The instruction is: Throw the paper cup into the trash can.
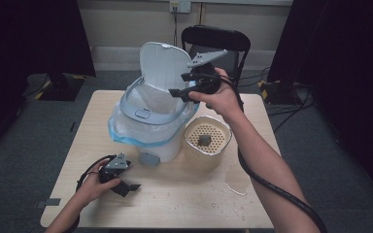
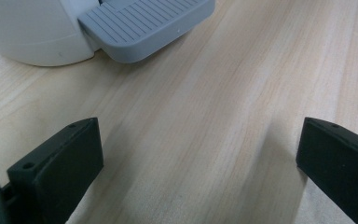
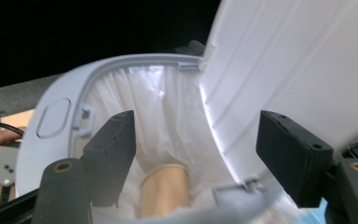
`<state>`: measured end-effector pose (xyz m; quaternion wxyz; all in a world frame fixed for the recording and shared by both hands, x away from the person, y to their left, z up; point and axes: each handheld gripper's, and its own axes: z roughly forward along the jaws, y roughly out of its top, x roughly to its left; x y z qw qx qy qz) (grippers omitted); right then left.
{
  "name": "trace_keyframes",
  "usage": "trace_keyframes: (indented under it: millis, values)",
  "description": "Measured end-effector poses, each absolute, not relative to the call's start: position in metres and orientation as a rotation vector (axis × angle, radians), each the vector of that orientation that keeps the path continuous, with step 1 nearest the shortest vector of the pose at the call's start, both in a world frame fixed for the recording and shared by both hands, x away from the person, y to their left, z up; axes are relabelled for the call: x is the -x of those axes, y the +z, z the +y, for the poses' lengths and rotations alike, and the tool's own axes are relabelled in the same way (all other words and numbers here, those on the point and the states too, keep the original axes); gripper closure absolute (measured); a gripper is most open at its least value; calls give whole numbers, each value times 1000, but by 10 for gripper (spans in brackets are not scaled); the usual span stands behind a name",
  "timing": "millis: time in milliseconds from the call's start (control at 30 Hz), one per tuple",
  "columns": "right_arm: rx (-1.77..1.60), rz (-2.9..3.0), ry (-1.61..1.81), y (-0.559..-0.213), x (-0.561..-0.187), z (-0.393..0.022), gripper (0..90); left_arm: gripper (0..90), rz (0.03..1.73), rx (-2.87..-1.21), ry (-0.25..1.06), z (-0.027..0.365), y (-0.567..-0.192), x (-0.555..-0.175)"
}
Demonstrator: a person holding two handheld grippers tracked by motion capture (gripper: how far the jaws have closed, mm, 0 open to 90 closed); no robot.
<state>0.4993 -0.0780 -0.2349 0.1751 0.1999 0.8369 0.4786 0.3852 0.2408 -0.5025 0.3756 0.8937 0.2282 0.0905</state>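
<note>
A: In the high view, where is your right gripper (image 1: 180, 83)?

B: Up in the middle of the frame, over the open mouth of the white bin (image 1: 148, 127). Your jaws stand wide there, with nothing between them. The bin's lid (image 1: 161, 63) stands up behind the gripper.

A: And your left gripper (image 1: 126, 187)?

B: Low at the left of the frame, lying on the tabletop (image 1: 184, 199), near the bin's grey pedal (image 1: 149, 158). To the right of the bin stands a tan tub with a holed top (image 1: 207, 138).

A: What do you see in the left gripper view?

B: Your two black jaws sit far apart at the bottom corners, over bare wood. Nothing is between them. The grey pedal (image 2: 144, 25) is at the top left of the frame, sticking out from the white bin (image 2: 28, 32).

A: And in the right gripper view?

B: Your jaws are wide, holding nothing. Between them, low in the middle of the frame, a tan cup-like thing (image 3: 164, 189) lies down in the white bag (image 3: 168, 107) inside the bin. The grey rim (image 3: 51, 126) curves at the left, and the lid (image 3: 298, 70) rises at the right.
</note>
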Motion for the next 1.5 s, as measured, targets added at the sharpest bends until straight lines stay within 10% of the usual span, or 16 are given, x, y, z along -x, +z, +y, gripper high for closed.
trace_keyframes:
  millis: [1500]
  values:
    - [-632,2322,1386,-226,-518,-84,297,0,587,-2287,227,241,-503,-385]
